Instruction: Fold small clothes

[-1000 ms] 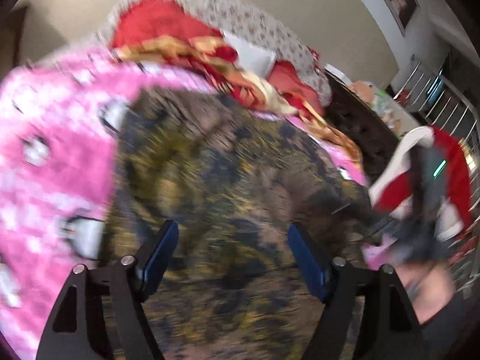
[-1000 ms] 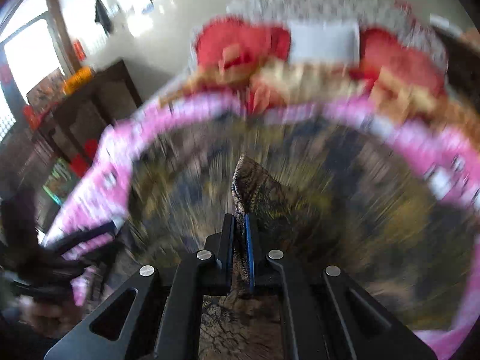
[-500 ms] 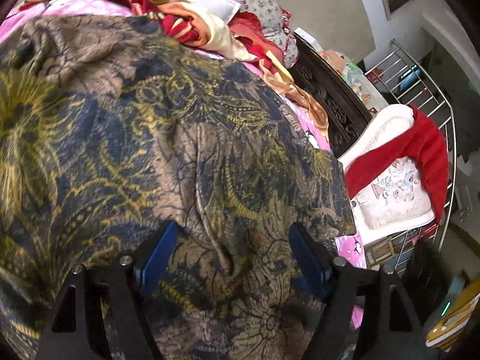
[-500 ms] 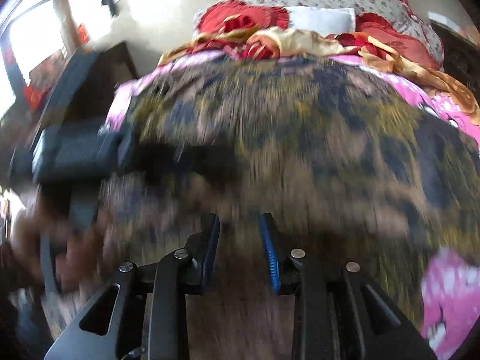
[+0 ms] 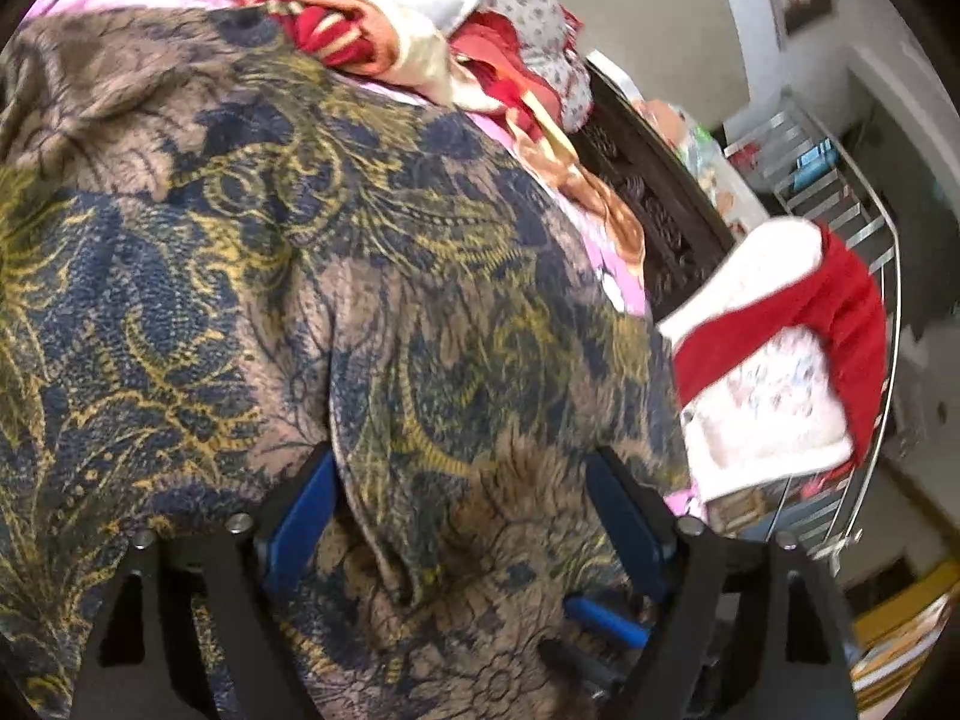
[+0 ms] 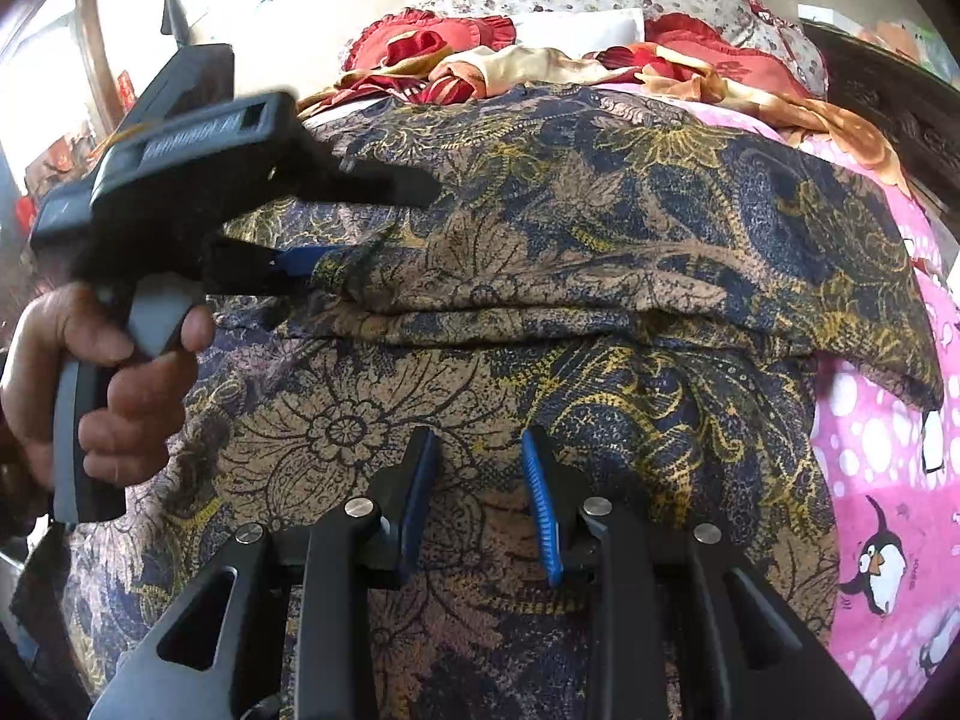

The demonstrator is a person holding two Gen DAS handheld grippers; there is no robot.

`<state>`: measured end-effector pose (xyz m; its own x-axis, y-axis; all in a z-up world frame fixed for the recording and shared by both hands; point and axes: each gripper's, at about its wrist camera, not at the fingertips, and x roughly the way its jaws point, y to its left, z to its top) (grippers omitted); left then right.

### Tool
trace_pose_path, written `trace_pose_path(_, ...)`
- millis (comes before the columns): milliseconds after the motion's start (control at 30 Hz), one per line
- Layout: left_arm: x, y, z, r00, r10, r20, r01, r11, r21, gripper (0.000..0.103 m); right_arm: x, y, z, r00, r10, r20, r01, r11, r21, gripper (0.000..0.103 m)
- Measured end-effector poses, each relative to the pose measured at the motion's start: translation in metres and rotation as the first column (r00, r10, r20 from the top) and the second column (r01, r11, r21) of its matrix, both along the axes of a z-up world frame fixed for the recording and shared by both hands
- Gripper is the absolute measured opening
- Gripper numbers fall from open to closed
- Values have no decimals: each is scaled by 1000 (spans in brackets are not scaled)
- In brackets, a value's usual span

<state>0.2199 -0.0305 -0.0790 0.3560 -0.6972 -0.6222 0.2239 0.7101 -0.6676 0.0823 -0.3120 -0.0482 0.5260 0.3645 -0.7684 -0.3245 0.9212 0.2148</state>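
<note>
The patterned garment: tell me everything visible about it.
The patterned garment is thin, soft-looking fabric printed with navy, tan and gold flowers and scrolls. It lies spread on the pink penguin bedsheet, with one layer folded over, its fold edge crossing the middle. The left claw stands at that fold's end; the right claw hovers open above it.

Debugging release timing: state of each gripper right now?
Left gripper: open, holding nothing, fingers straddling the patterned cloth.
Right gripper: partly open, just been opening; nothing gripped, the cloth lies beneath.

Spread tongs (image 5: 462, 516) over patterned garment (image 5: 312, 252)
</note>
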Motion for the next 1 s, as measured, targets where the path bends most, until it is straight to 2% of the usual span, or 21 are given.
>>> trace_pose_path(67,-4,4,0,1000,15,0,-15,1000,10,53,-1,-1,0,1000,0,1,0,1000,4,34)
trace_pose_path(100,-5,6,-2,1000,17,-5,-17,1000,10,30,-1,-1,0,1000,0,0,0,1000,4,34)
trace_pose_path(133,-5,8,-5,1000,19,-23,-19,1000,11,13,-2,-1,0,1000,0,-1,0,1000,5,34)
trace_pose_path(167,-5,9,-8,999,31,-31,-30,999,32,10,-2,-2,0,1000,0,-2,0,1000,7,34)
trace_pose_path(300,-10,7,-4,998,65,-5,-65,994,93,5,0,0,-1,1000,0,-4,0,1000,11,34)
trace_pose_path(367,-22,-1,15,997,53,64,-63,985,161,4,0,-1,-1,1000,0,-4,0,1000,11,34)
trace_pose_path(400,-31,-5,30,993,33,112,-51,985,167,4,0,-1,-1,1000,0,-3,0,1000,10,34)
trace_pose_path(467,-46,-8,57,984,-8,179,-19,988,152,4,0,0,-1,1000,0,-1,0,1000,7,34)
trace_pose_path(600,-74,-9,132,945,-71,318,56,997,55,4,0,2,-1,1000,0,3,0,1000,-12,34)
trace_pose_path(667,-85,-2,173,918,-70,391,72,997,8,4,0,3,-1,1000,1,7,-1,1000,-25,34)
trace_pose_path(800,-97,27,227,874,-33,485,51,998,-23,4,-1,7,-1,1000,2,17,-1,999,-54,34)
trace_pose_path(867,-97,43,236,862,-8,507,5,1000,6,4,-2,9,-1,1000,1,18,0,998,-57,34)
trace_pose_path(967,-91,78,226,871,49,489,-80,996,43,4,-1,9,-1,1000,2,17,-1,999,-52,34)
trace_pose_path(1000,-86,96,213,882,80,465,-121,991,60,4,-1,9,-2,1000,2,16,-1,999,-51,34)
